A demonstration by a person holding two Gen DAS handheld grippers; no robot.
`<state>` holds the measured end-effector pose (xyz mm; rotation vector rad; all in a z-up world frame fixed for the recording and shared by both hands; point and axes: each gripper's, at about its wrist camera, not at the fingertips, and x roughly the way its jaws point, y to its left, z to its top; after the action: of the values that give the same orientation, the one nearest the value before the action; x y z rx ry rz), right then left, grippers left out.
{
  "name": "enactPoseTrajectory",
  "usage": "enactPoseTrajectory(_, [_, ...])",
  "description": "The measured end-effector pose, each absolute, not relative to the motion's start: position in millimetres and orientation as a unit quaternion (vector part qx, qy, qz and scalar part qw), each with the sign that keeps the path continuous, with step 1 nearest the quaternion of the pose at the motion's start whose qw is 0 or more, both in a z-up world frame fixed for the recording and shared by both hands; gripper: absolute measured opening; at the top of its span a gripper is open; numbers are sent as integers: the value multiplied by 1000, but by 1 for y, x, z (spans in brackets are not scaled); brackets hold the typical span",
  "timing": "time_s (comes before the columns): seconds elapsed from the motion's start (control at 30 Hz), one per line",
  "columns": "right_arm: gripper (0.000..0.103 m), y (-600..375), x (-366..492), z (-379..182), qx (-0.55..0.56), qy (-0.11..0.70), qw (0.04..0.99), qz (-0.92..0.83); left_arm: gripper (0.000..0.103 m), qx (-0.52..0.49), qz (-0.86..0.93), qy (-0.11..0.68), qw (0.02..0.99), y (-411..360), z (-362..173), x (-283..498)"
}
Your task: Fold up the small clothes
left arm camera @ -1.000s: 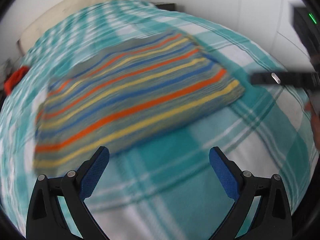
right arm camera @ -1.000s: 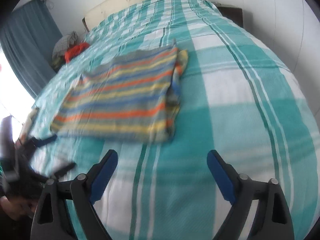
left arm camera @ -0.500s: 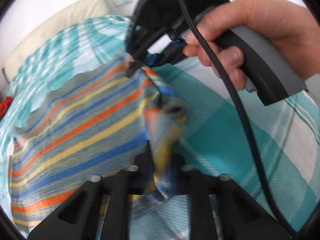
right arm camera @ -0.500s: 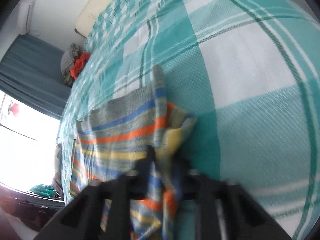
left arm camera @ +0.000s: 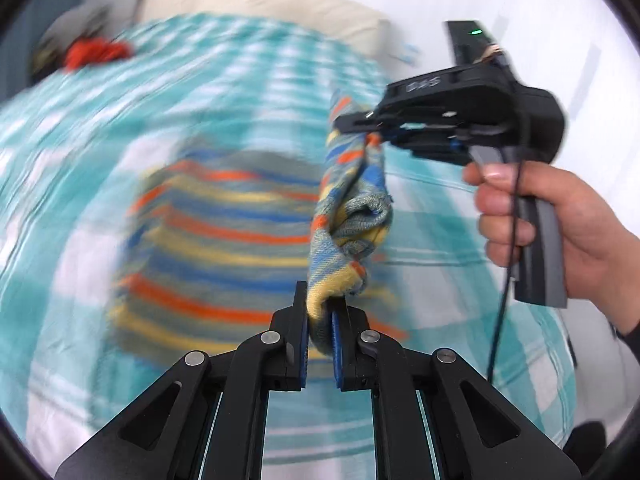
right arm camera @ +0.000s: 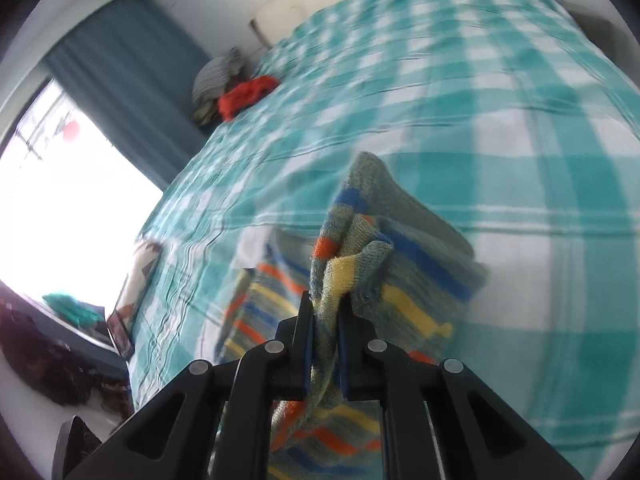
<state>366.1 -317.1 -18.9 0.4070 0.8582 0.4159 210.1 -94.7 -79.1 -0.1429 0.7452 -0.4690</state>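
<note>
I have both grippers clamped on one edge of the striped knit garment (left arm camera: 224,240): my left gripper (left arm camera: 320,336) pinches a yellow corner fold, my right gripper (right arm camera: 325,332) bites a bunched yellow-and-grey fold, and the rest trails down onto the teal checked bedspread (right arm camera: 520,128). Each bite looks shallow and bunched, so I judge a quick swing could pull the knit free. Uneven tension between my hands would leave the fold skewed or creased
</note>
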Motion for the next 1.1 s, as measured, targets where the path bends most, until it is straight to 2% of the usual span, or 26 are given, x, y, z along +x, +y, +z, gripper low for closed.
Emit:
enactPoseTrajectory(0.2, [10, -207, 405, -39, 147, 438, 859, 222, 8, -120, -167, 402, 892, -34, -108, 234])
enactPoseTrajectory(0.3, [11, -183, 412, -52, 143, 443, 856, 223, 9, -134, -150, 413, 888, -17, -119, 242])
enactPoseTrajectory(0.37, [19, -173, 421, -64, 167, 451, 845, 234, 24, -130, -143, 426, 884, -12, -122, 247])
enactPoseTrajectory(0.4, [33, -173, 424, -70, 185, 459, 836, 238, 30, -129, -132, 429, 884, -9, -121, 244])
enactPoseTrajectory(0.47, [47, -173, 425, -72, 215, 456, 832, 233, 61, -135, -118, 426, 887, 4, -117, 236])
enactPoseTrajectory(0.57, [47, -195, 407, -55, 239, 424, 840, 239, 74, -154, -133, 407, 890, 17, -106, 226])
enactPoseTrajectory(0.63, [47, -210, 388, -40, 215, 407, 856, 236, 80, -147, -148, 399, 893, 15, -100, 226])
enactPoseTrajectory(0.73, [47, -227, 343, -23, 134, 386, 884, 225, 80, -125, -145, 398, 897, 8, -99, 236])
enactPoseTrajectory(0.8, [47, -228, 312, -22, 85, 382, 889, 238, 72, -120, -118, 414, 895, 7, -108, 248])
enactPoseTrajectory(0.83, [47, -225, 300, -26, 73, 385, 886, 248, 61, -121, -103, 434, 887, 7, -114, 253])
enactPoseTrajectory(0.87, [46, -222, 284, -37, 68, 396, 876, 266, 57, -127, -93, 462, 873, 9, -127, 261])
enactPoseTrajectory(0.93, [44, -215, 267, -70, 67, 435, 854, 277, 57, -140, -98, 474, 864, 16, -135, 262])
enactPoseTrajectory(1.0, [32, -214, 253, -117, 41, 495, 835, 237, 58, -121, -96, 477, 865, 18, -129, 256])
enactPoseTrajectory(1.1, [34, -228, 227, -112, 73, 457, 862, 207, 74, -102, -75, 468, 874, 28, -117, 237])
